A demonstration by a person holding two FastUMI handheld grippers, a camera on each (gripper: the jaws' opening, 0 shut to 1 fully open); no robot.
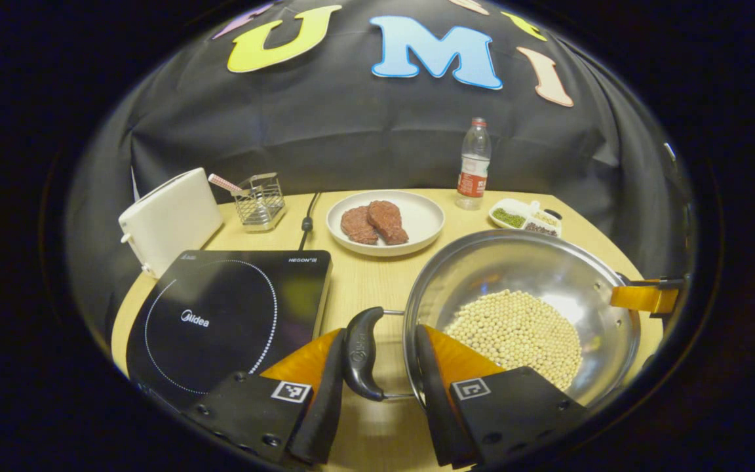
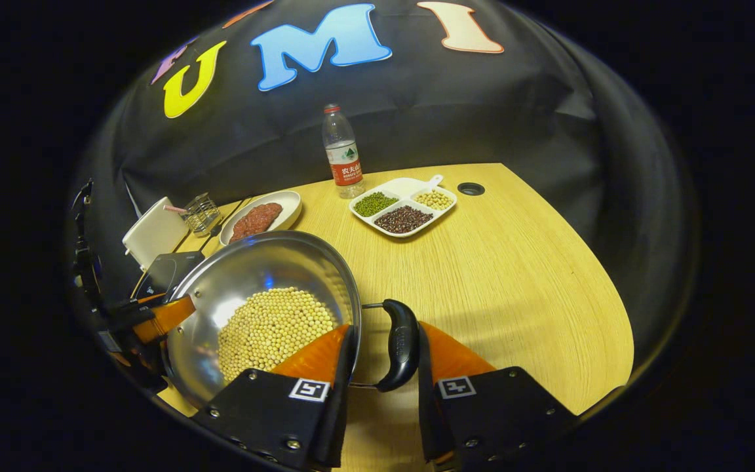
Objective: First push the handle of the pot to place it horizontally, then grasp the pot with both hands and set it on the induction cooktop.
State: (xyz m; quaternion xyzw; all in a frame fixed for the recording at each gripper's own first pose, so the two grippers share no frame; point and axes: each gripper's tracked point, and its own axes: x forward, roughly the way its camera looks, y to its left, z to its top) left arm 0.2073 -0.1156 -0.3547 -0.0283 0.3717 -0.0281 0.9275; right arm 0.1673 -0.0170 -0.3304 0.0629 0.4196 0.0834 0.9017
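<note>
We see a steel pot (image 1: pixel 535 288) holding soybeans (image 1: pixel 515 334), its black side handles (image 1: pixel 362 354) at 9 and 3 o'clock; the black induction cooktop (image 1: pixel 227 314) lies just beside it at 9 o'clock.

- A white toaster (image 1: pixel 171 219) stands at the table's (image 2: pixel 515 275) back left.
- A wire basket (image 1: pixel 259 200) sits beside it.
- A plate (image 1: pixel 385 223) carries two meat patties (image 1: pixel 374 223).
- A water bottle (image 2: pixel 343 152) stands upright behind a divided dish of beans (image 2: pixel 404 205).
</note>
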